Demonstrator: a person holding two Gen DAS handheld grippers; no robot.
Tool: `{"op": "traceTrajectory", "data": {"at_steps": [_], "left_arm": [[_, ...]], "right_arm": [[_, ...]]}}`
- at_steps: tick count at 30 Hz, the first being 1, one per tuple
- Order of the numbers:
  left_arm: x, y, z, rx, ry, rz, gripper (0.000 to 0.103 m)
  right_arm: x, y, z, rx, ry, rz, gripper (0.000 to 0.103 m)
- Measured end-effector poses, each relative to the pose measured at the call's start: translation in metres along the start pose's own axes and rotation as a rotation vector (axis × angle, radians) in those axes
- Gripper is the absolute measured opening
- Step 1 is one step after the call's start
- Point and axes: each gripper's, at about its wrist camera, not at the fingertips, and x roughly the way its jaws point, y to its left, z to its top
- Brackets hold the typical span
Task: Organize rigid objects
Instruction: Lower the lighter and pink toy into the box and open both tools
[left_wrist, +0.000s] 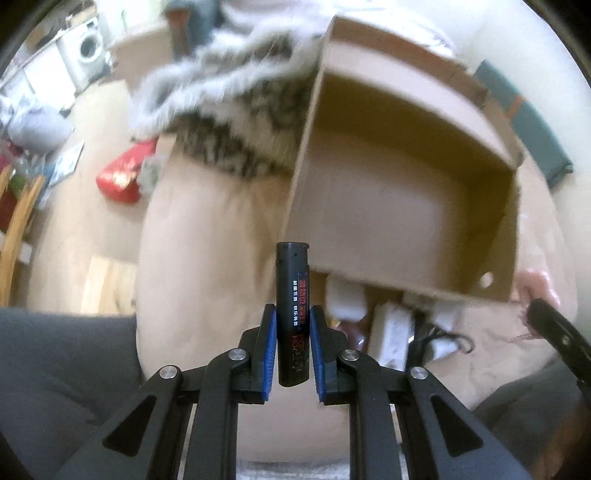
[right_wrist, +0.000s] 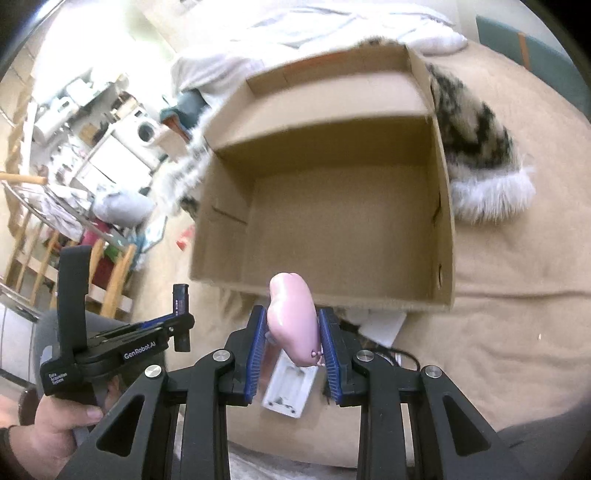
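- Left gripper (left_wrist: 292, 325): fingers clamped on upright black lighter (left_wrist: 293, 314), just before the box (left_wrist: 406, 206).
- Right gripper (right_wrist: 291, 332): fingers gripping pink toy (right_wrist: 293, 321) at the box's near wall.
- Box: open, on bed (right_wrist: 498, 332).

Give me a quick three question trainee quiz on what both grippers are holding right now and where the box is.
1. True or false: the cardboard box already has items inside.
2. What does the left gripper hold? A) black lighter B) white tray C) red bag
3. Fill in: the right gripper grips a ___ rounded toy.

Key: 1 false, its visible floor is bare; 2 A; 3 pink.
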Motion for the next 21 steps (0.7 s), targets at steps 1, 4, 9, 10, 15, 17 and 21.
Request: {"op": "traceTrajectory", "data": {"at_steps": [1, 4, 9, 10, 15, 17, 21], "left_arm": [[-0.010, -0.006, 0.007, 0.015, -0.024, -0.007, 0.015], [-0.029, -0.021, 0.021, 0.054, -0.075, -0.019, 0.015], [-0.033, -0.034, 0.048, 0.090, -0.109, -0.036, 0.015], [-0.028, -0.034, 0.054, 0.094, -0.115, -0.038, 0.015], [-0.014, -0.038, 0.086, 0.106, -0.138, -0.027, 0.015], [0.000, -0.040, 0.093, 0.117, -0.137, -0.026, 0.015], [0.024, -0.047, 0.096, 0.145, -0.097, -0.054, 0.015]], "right_arm": [[-0.002, 0.002, 0.005, -0.006, -0.010, 0.004, 0.031], [-0.011, 0.007, 0.021, -0.034, -0.037, 0.007, 0.031], [-0.014, 0.010, 0.051, -0.043, -0.069, 0.016, 0.031], [-0.013, 0.010, 0.055, -0.046, -0.074, 0.017, 0.031], [-0.004, 0.009, 0.083, -0.069, -0.091, 0.002, 0.031], [0.006, 0.005, 0.092, -0.065, -0.086, -0.002, 0.031], [0.035, -0.008, 0.098, -0.041, -0.048, -0.015, 0.031]]}}
